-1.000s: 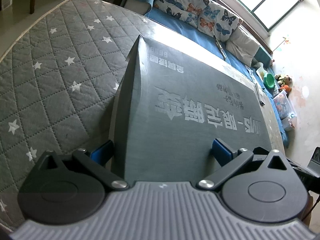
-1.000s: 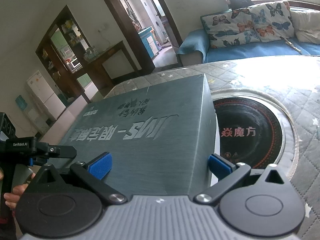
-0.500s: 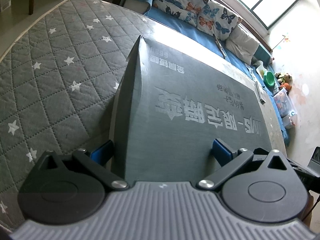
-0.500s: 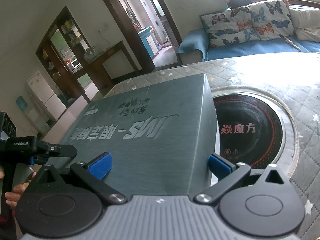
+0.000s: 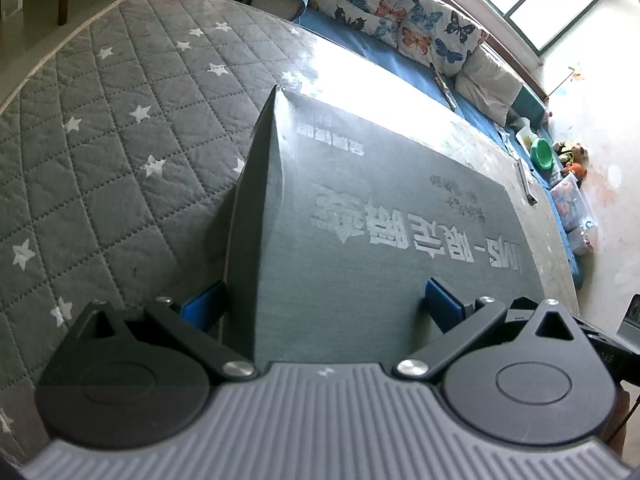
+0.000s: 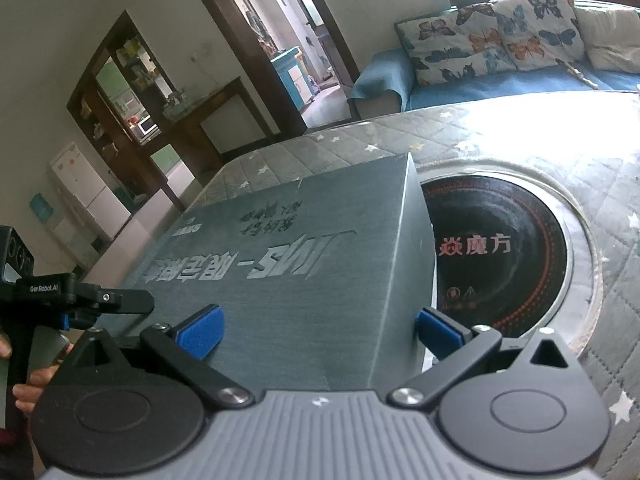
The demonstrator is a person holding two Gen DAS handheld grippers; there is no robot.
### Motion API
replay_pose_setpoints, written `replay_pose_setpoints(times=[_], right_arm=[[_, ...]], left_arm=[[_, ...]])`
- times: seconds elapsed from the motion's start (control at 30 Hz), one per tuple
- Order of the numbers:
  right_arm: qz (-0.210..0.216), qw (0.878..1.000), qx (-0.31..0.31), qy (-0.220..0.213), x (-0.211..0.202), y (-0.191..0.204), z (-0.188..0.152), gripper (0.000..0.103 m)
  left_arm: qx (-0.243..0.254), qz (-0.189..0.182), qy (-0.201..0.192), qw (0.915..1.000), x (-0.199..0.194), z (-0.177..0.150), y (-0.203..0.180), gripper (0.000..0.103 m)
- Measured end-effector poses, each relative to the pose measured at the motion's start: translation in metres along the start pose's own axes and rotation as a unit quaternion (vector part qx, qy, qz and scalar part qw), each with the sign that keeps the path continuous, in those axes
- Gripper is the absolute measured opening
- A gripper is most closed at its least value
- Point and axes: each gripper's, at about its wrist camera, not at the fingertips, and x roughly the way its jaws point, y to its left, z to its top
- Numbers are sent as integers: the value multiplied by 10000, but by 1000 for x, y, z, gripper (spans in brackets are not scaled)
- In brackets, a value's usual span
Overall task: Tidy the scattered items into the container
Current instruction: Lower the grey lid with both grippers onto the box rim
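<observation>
- A living room is showing: a table under a grey quilted cover (image 5: 120, 152) with white stars, a blue sofa (image 6: 500, 88) with butterfly cushions (image 5: 400, 12) behind it, and a round black cooktop (image 6: 500, 256) set into the table.
- A large grey cardboard box (image 5: 380, 216) with pale printed lettering is resting on the cover, its lid flat on top, one end just beside the cooktop.
- The left gripper (image 5: 324, 306) is sitting at one end of the box, jaws spread wide, blue pads on either side of a corner edge and not pinching it.
- The right gripper (image 6: 320, 326) is sitting at the opposite end, jaws likewise spread across a corner.
- No scattered items are showing; the box contents are hidden.
- Judging by looks, the box is stiff but thin-walled, smooth and probably slippery, and too wide for one gripper.
- The lid's rim at both ends is looking like the safest hold, taken evenly so it is not twisting.
</observation>
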Motion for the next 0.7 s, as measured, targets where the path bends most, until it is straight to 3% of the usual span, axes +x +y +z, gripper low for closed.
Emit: replay_pose_setpoints(times=[0.7], right_arm=[[-33, 10000, -50, 32, 6, -4, -9, 103]], left_arm=[[6, -77, -75, 9999, 77, 19, -46, 103]])
